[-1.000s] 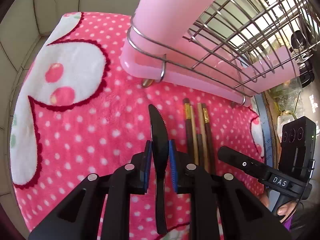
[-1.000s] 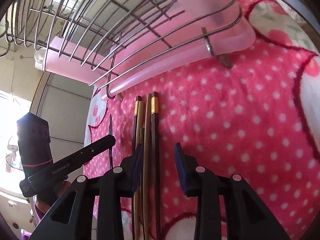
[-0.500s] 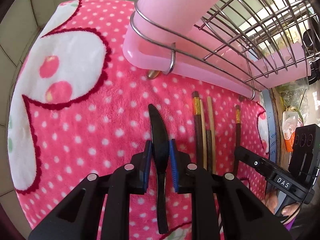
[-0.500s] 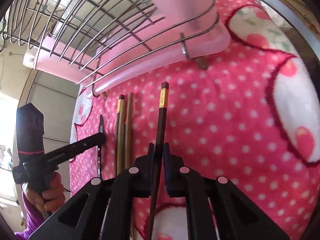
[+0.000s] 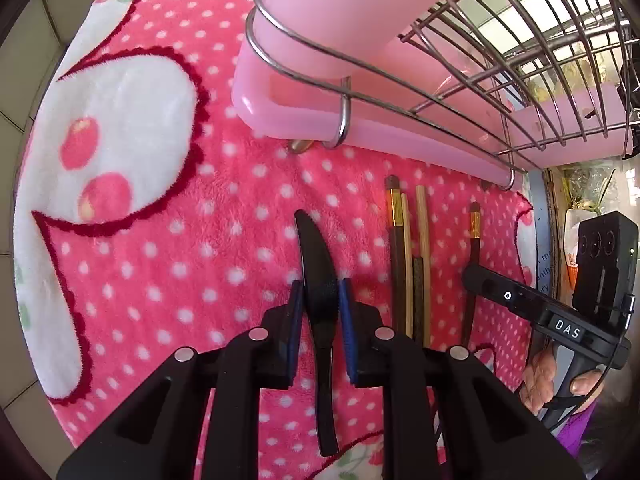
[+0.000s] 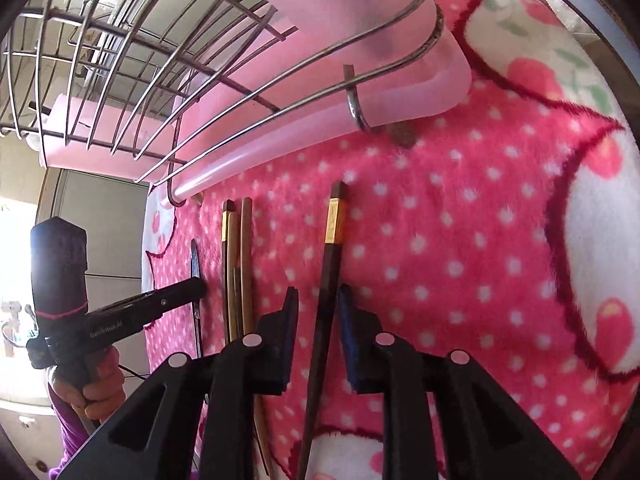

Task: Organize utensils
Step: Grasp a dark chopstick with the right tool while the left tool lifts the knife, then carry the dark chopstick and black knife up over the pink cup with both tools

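Fingers [image 5: 297, 312] pinch knife [image 5: 316, 264], tip toward rack [image 5: 440, 92].

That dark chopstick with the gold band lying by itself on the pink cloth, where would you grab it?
Grip the dark chopstick on its plain shaft below the gold band, coming down from above with one finger on each long side. It lies flat and alone on the blanket, so both sides are free. The right gripper already straddles that spot.
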Motion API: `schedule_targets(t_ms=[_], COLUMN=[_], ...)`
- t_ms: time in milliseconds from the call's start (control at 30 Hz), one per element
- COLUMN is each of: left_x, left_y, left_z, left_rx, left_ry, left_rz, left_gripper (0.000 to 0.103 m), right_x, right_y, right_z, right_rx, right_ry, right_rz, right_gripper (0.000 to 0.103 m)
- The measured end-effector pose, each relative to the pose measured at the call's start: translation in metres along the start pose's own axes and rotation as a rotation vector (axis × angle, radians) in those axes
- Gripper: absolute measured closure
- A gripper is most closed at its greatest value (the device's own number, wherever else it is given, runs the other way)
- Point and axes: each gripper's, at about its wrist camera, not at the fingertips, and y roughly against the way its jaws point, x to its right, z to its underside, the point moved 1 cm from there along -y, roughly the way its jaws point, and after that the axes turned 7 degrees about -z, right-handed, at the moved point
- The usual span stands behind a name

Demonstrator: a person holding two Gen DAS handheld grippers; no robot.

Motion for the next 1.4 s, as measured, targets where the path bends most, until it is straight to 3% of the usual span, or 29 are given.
schedule_targets(t_ms=[100,333,733,1100,1400], left_x=[0.002,0.006,0.005,0.002,0.011], left_y=[-0.001,0.005,0.064,0.107,0.140], left_z=[-0.001,0.013,0.048,0.068,0.074], left_rx=[0.008,0.083,0.313,0.515,0.645], left_ry=[-0.010,-0.038,-0.020,0.012,-0.017], left_rz=[-0.001,-0.014,0.112,0.122,0.181], left_gripper=[0.085,0.088,0.088,0.088,0.088], right_x=[0.003,0.005,-0.034,-0.050,-0.060], right_y=[-0.001,0.017,0.071,0.107,0.131], right_z=[0.001,0.014,0.047,0.063,0.067], right_rx=[0.011,0.095,0.298,0.428,0.525], right_ry=[-0.004,0.017,0.169,0.262,0.294], right_rz=[0.012,-0.012,-0.026,-0.018,-0.018], right_gripper=[0.094,0.095,0.095,0.096,0.096])
